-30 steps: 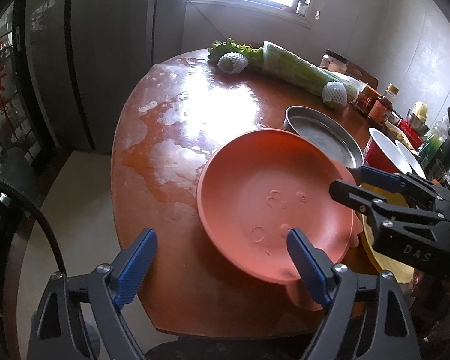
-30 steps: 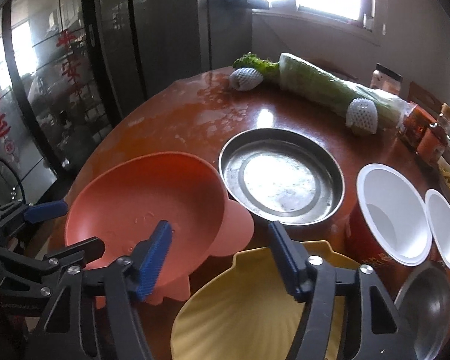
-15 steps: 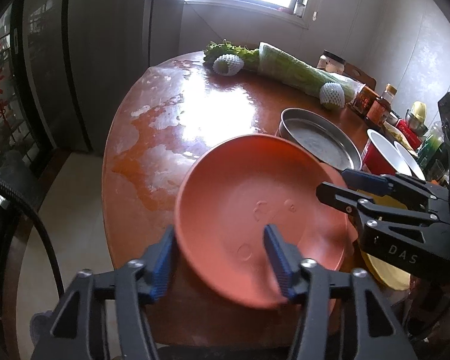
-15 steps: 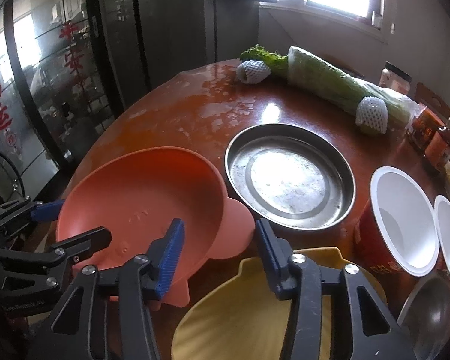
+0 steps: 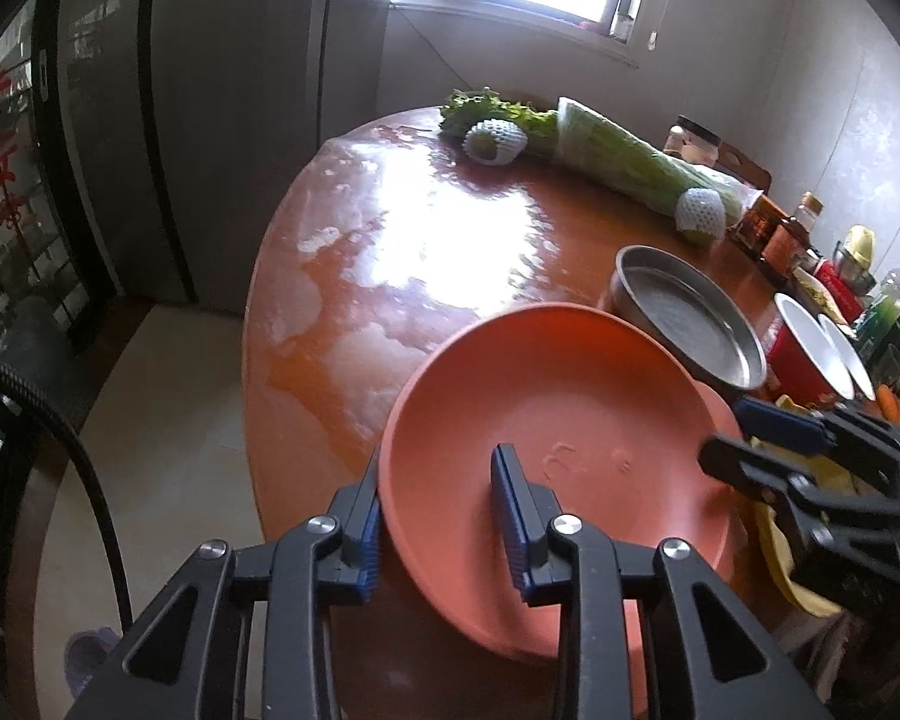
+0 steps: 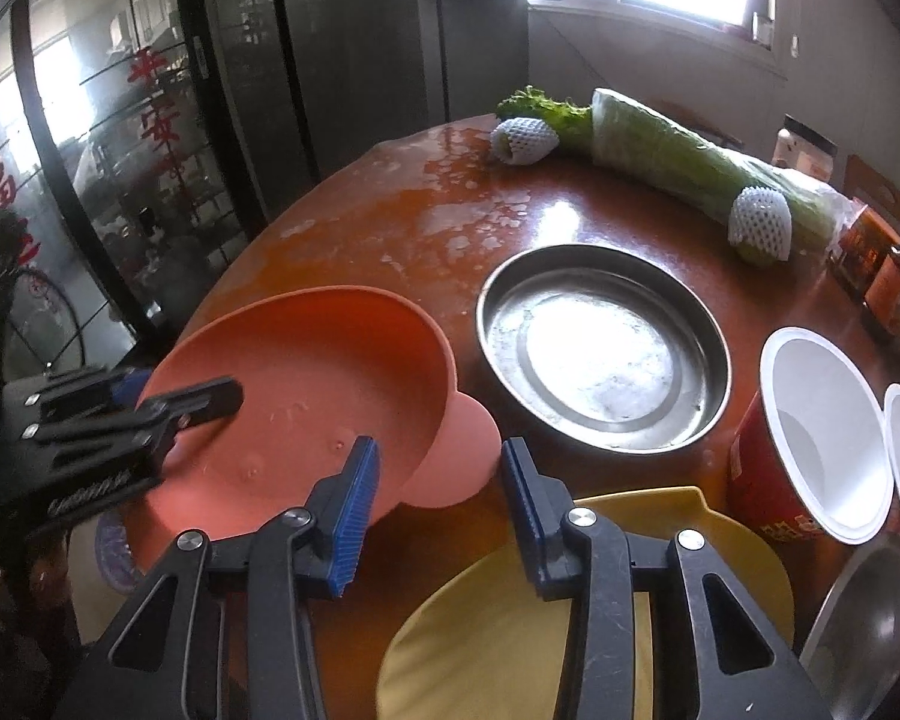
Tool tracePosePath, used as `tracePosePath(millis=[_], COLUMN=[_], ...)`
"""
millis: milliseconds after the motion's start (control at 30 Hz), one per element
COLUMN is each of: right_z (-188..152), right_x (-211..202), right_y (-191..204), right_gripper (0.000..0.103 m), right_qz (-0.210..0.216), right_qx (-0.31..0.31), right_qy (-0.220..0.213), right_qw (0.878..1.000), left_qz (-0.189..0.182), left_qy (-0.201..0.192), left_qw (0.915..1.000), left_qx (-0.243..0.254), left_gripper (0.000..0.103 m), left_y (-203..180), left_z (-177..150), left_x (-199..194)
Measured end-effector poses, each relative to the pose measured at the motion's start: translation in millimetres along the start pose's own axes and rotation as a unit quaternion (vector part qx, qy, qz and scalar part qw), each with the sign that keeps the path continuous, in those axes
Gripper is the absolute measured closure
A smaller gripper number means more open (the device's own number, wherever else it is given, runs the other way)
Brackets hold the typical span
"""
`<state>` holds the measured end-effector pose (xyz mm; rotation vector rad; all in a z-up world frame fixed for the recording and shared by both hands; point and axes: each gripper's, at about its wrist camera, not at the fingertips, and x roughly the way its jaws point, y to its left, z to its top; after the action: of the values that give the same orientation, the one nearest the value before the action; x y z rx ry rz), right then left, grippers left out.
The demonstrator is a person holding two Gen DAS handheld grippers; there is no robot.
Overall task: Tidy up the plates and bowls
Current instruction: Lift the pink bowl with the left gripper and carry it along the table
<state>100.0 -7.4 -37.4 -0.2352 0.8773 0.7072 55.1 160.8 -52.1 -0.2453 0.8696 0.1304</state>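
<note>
At the bench edge, the orange bowl is tilting, its rim pinched by both closing grippers: left hand-held gripper on one side, right hand-held gripper opposite, beside a steel plate.

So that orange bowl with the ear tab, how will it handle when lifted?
The orange bowl looks matte and moulded, likely plastic or silicone: probably light and hard to break. Its thin rim may flex. It is wide, shallow and empty, so it could tilt if raised by one edge.
</note>
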Motion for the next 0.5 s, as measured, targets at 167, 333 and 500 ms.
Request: tracePosePath(millis=[167, 333, 500], right_z=[-2.9, -4.7, -6.2], right_x=[-2.6, -4.9, -6.5], right_y=[9.5, 16.3, 35.5], right_gripper=[0.06, 0.061, 0.062], right_qz=[0.005, 0.01, 0.017], right_qx=[-0.006, -0.007, -0.028], right_qy=[0.002, -0.001, -0.004], right_qw=[1.0, 1.0, 0.999], left_qz=[0.008, 0.001, 0.007], left_qy=[0.0, 0.005, 0.006], left_qw=[1.0, 0.9999, 0.9994], left_qx=[0.001, 0.012, 0.035], left_gripper=[0.07, 0.07, 0.07], left_y=[6.3, 4.1, -6.3], left_z=[9.2, 19.1, 26.5], left_x=[6.4, 13.8, 20.9])
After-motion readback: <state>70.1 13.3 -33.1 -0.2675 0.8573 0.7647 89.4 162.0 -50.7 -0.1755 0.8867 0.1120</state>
